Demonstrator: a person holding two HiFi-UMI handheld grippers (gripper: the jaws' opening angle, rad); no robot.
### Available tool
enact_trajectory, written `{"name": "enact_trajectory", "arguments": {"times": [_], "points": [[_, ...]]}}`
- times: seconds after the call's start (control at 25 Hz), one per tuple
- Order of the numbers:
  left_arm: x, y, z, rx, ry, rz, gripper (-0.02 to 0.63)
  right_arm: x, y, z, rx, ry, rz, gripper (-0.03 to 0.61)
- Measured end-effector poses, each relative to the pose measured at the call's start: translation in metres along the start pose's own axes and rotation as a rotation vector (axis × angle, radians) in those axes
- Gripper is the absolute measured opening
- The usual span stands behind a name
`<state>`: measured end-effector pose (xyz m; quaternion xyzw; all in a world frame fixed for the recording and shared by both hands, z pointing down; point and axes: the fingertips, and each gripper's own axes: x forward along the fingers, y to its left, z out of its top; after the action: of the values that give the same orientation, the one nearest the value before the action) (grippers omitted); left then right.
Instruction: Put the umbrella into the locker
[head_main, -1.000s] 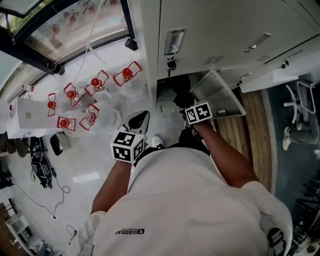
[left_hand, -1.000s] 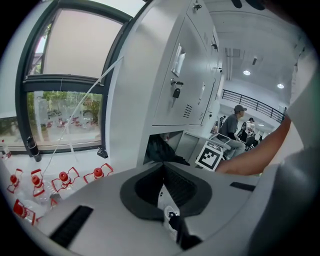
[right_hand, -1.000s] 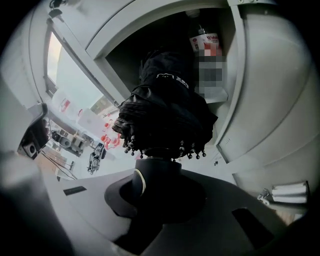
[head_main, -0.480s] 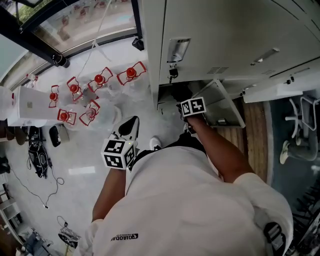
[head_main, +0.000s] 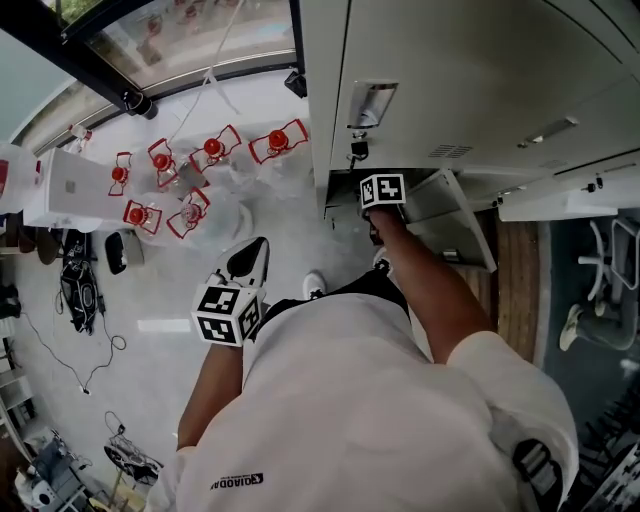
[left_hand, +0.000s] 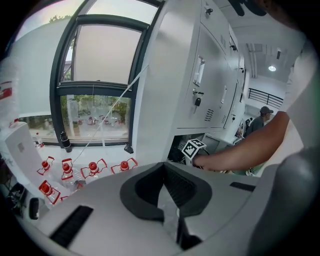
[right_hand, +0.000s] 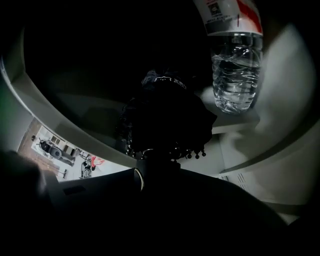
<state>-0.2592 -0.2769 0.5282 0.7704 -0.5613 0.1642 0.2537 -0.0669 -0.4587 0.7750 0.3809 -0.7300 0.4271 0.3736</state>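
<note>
A black folded umbrella (right_hand: 165, 120) fills the middle of the right gripper view, inside the dark lower locker (head_main: 343, 186). My right gripper (right_hand: 159, 167) holds it at its handle end, and the jaws are opening slightly. From the head view only that gripper's marker cube (head_main: 382, 190) shows at the locker mouth, beside the open grey door (head_main: 455, 215). My left gripper (head_main: 250, 262) hangs over the white floor left of the locker. Its jaws are shut with nothing between them (left_hand: 167, 200).
A clear water bottle (right_hand: 234, 75) stands on a ledge inside the locker, right of the umbrella. Several red-capped bottles (head_main: 205, 150) and a white box (head_main: 70, 190) lie on the floor to the left. Closed locker doors (head_main: 480, 80) rise above. A chair (head_main: 600, 290) stands at the right.
My right gripper has pushed farther into the lower locker with the umbrella. My left gripper has drifted a little to the left over the floor.
</note>
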Motion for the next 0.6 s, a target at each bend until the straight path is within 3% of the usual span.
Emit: {"name": "enact_trajectory", "arguments": {"times": [0.16,0.36,0.6], "points": [[-0.002,0.003,-0.001,0.009,0.010,0.005,0.014,0.005,-0.005,0.010,-0.030,-0.052,-0.006,0.113],[0.002,0.002,0.001,0.019,0.016,-0.015,0.014,-0.016,-0.002,0.008,-0.095,-0.139,-0.006,0.230],[0.013,-0.004,0.003,0.038,0.015,-0.064,0.014,-0.058,0.001,-0.025,-0.207,-0.188,-0.019,0.245]]}}
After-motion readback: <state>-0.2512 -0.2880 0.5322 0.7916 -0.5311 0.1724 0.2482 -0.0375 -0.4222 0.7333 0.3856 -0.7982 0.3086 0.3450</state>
